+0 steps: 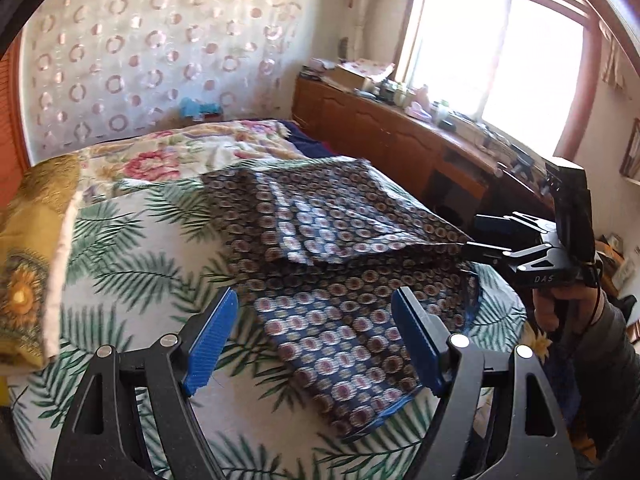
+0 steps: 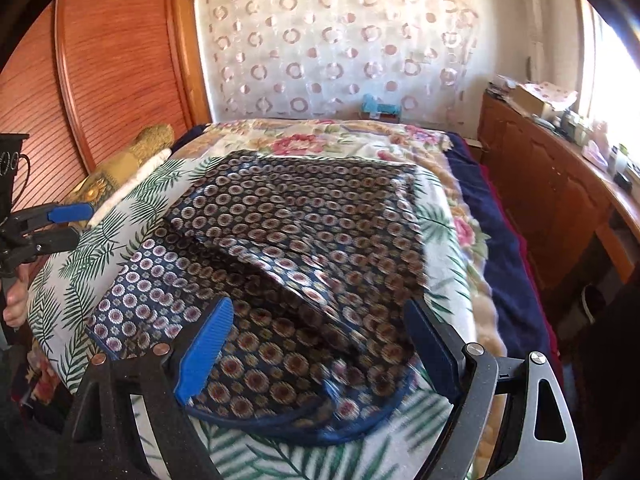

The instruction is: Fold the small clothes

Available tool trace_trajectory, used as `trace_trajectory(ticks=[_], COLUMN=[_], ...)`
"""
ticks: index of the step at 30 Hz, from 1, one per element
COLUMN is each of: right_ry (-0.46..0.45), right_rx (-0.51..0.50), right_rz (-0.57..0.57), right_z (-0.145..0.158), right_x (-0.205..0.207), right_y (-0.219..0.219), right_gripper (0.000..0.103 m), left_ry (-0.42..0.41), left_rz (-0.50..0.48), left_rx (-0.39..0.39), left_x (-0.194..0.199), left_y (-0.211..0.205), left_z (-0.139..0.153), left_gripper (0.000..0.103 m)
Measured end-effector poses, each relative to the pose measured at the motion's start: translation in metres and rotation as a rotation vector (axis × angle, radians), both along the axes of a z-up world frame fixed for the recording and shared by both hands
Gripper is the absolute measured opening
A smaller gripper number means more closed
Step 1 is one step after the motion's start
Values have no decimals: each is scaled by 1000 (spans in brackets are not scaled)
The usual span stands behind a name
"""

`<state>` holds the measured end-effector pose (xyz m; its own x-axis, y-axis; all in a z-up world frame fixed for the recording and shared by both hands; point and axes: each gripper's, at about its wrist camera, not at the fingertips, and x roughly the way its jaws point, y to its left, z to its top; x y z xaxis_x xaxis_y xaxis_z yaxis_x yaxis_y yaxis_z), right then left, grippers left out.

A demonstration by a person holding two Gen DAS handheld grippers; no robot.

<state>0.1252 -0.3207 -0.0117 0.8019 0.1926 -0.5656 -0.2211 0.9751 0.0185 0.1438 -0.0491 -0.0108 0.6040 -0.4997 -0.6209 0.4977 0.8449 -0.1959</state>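
A patterned garment is spread, partly folded, on the bed with its leaf-print sheet. The left tool is held spread wide above the garment's near end, gripping nothing. The right tool is likewise held wide apart over the near hem, nothing gripped.
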Motion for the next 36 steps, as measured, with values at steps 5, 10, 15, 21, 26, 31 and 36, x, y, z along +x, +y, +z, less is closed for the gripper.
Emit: trace_trajectory(ticks=[5,10,15,21,26,31,36], right_ry=[10,33,65,139,183,187,121], right_rx=[-27,-63,-103,-198,-290,-306,-288], right_rz=[63,133,189,223,213,232,193], right_z=[9,12,8,-14,-28,-27,-5], right_x=[24,52,84,130,157,167,163], right_y=[34,71,106,144,158,155,139], right_gripper=[86,84,84,78,65,8,6], left_ry=[-11,-21,-30,-24,-14,2,8], left_rz=[58,100,123,138,137,127,111], left_rx=[-9,-15,-28,-37,-36,-36,-28], left_x=[-4,-2,-3,-5,-6,-7,-7], left_y=[24,42,56,67,69,62,54], left_z=[-2,-1,1,-3,-9,-15,-19], left_gripper=[80,80,80,80,80,80,80])
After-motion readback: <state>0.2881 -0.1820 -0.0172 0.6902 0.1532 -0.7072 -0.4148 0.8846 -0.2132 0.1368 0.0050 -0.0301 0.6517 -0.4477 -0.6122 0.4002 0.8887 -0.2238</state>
